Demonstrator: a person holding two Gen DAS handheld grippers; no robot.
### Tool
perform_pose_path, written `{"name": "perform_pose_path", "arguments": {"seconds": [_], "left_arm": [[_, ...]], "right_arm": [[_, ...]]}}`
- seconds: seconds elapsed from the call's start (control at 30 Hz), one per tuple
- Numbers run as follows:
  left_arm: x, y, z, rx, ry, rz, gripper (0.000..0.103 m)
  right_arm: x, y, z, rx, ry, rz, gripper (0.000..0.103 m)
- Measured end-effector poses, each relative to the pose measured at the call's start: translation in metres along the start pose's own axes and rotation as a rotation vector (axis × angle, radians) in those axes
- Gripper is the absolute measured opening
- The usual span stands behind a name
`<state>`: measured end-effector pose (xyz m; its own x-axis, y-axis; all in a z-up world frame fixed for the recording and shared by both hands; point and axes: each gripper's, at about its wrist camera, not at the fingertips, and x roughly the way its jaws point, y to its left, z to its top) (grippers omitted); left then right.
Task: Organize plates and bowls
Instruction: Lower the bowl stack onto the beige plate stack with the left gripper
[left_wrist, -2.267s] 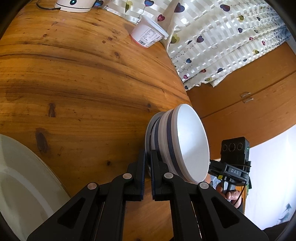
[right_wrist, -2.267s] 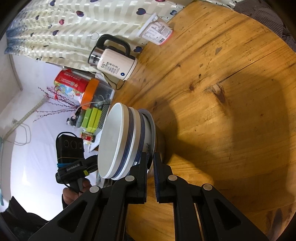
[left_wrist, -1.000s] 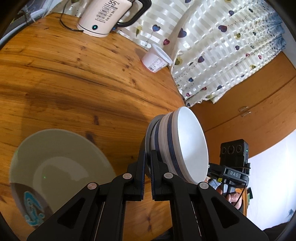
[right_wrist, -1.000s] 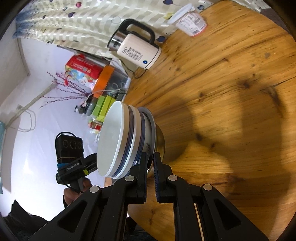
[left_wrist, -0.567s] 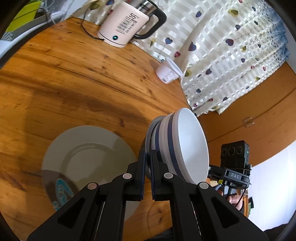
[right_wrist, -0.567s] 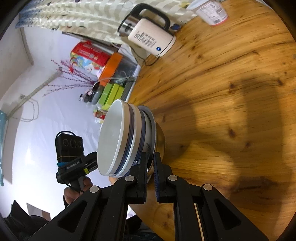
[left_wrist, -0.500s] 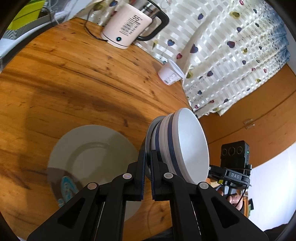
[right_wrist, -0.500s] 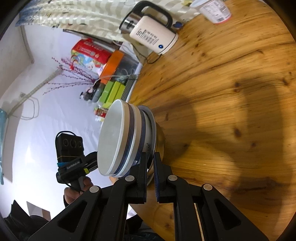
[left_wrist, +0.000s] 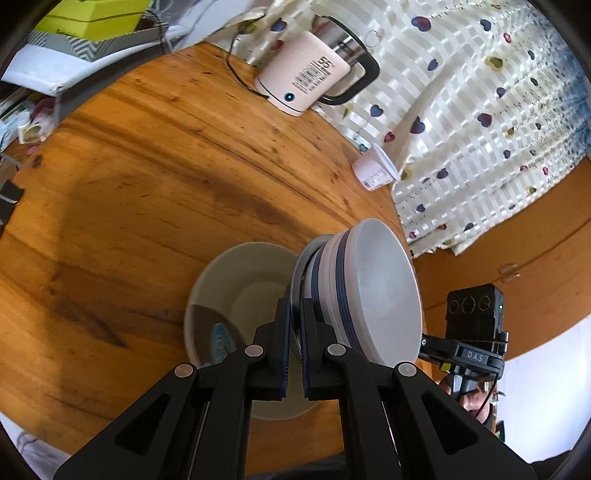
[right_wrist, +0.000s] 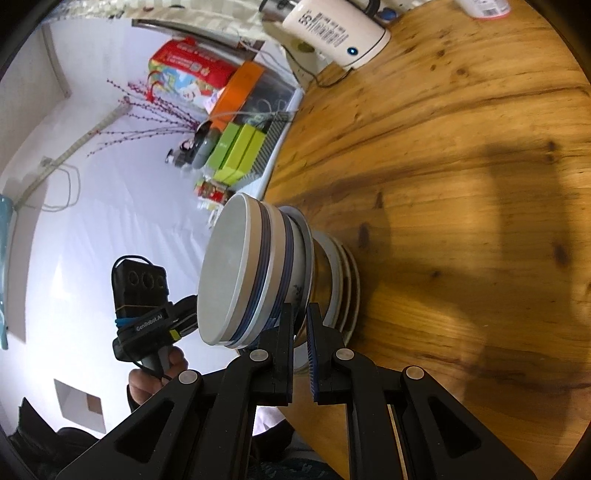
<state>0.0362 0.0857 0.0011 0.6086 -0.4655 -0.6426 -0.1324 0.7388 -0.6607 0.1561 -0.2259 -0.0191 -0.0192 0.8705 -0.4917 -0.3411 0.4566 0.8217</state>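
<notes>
Stack of bowls carried above the wooden table, pinched at opposite rims by left gripper and right gripper — both clamped nearly shut for balance. Below, plate likely the landing spot — kettle, cup well clear.
</notes>
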Motion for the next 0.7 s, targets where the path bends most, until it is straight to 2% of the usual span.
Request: {"name": "perform_pose_path", "arguments": {"seconds": [0.37,0.7], "left_arm": [[-0.008,0.017,-0.006,-0.040,-0.007,0.025,0.003],[-0.008,0.026,-0.009,-0.063,-0.007,0.023,0.003]], "right_arm": [[0.023,0.003,-0.001,0.012,0.057,-0.002,0.007],[0.029,0.006,0.002,0.015,0.073,-0.014,0.007]]}}
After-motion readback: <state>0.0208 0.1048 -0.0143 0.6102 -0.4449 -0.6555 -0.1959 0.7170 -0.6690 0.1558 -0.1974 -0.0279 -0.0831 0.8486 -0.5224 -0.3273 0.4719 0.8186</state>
